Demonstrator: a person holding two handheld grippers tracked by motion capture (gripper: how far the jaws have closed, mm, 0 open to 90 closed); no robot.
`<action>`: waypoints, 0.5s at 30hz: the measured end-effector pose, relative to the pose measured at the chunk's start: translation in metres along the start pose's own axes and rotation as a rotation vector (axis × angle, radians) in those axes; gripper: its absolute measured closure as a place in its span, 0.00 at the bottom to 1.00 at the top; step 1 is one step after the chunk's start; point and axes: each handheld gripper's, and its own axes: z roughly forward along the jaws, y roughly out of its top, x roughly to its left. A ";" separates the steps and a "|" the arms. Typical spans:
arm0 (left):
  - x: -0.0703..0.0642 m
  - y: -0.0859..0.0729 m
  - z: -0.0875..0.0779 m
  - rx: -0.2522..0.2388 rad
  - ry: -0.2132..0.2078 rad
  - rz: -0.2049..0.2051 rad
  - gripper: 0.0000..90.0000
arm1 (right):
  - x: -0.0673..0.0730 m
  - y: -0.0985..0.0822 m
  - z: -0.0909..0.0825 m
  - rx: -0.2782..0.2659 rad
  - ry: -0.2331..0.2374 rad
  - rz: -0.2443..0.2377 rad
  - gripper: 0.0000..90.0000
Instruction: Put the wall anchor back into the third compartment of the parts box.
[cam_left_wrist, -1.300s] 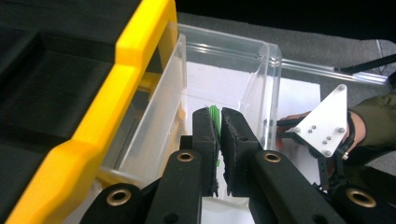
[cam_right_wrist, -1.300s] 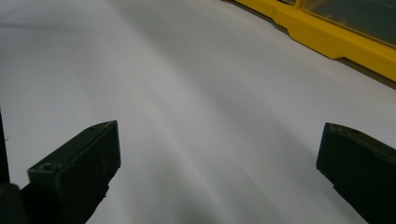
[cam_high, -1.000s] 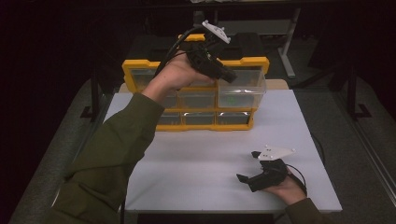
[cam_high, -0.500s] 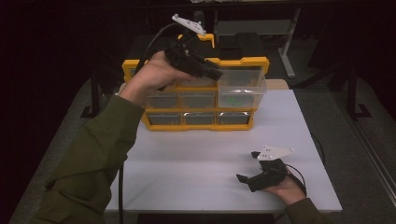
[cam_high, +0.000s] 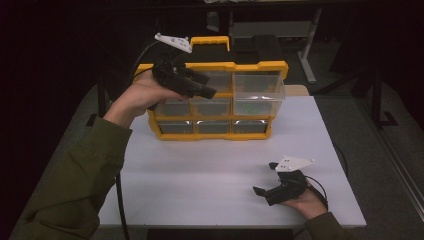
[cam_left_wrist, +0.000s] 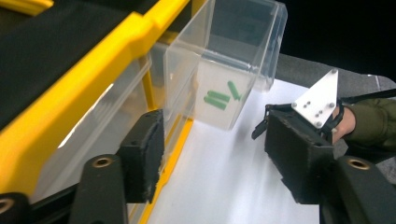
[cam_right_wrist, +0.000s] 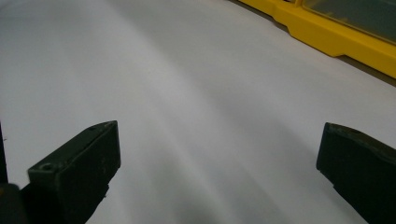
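A yellow organizer (cam_high: 260, 66) with clear drawers stands at the back of the white table (cam_high: 200, 170). Its upper right drawer (cam_high: 257, 95) is pulled out and holds a few green pieces (cam_high: 252, 106). My left gripper (cam_high: 205, 86) hovers open in front of the upper row, just left of that drawer and holding nothing. In the left gripper view the pulled-out drawer (cam_left_wrist: 233, 60) and its green pieces (cam_left_wrist: 219, 99) lie ahead between my open jaws (cam_left_wrist: 219, 158). My right gripper (cam_high: 265, 178) rests open near the table's front right.
The organizer's yellow base (cam_right_wrist: 336, 37) crosses the top right of the right gripper view, beyond bare white table (cam_right_wrist: 187, 93). The other drawers (cam_high: 215, 126) are pushed in. A black handle area (cam_high: 210, 47) tops the organizer. Dark floor surrounds the table.
My left gripper has drawn back to the left and slightly down, away from the pulled-out upper right drawer. The right gripper has stayed still.
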 end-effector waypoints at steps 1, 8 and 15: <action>-0.001 -0.003 -0.001 -0.004 0.002 -0.005 0.36 | 0.000 0.000 0.000 0.000 0.000 0.000 0.00; -0.007 -0.030 -0.007 -0.005 0.037 -0.009 0.26 | 0.000 0.000 0.000 0.001 -0.001 -0.001 0.00; -0.016 -0.057 -0.007 -0.003 0.083 -0.009 0.17 | 0.001 0.000 0.001 0.002 -0.001 -0.001 0.00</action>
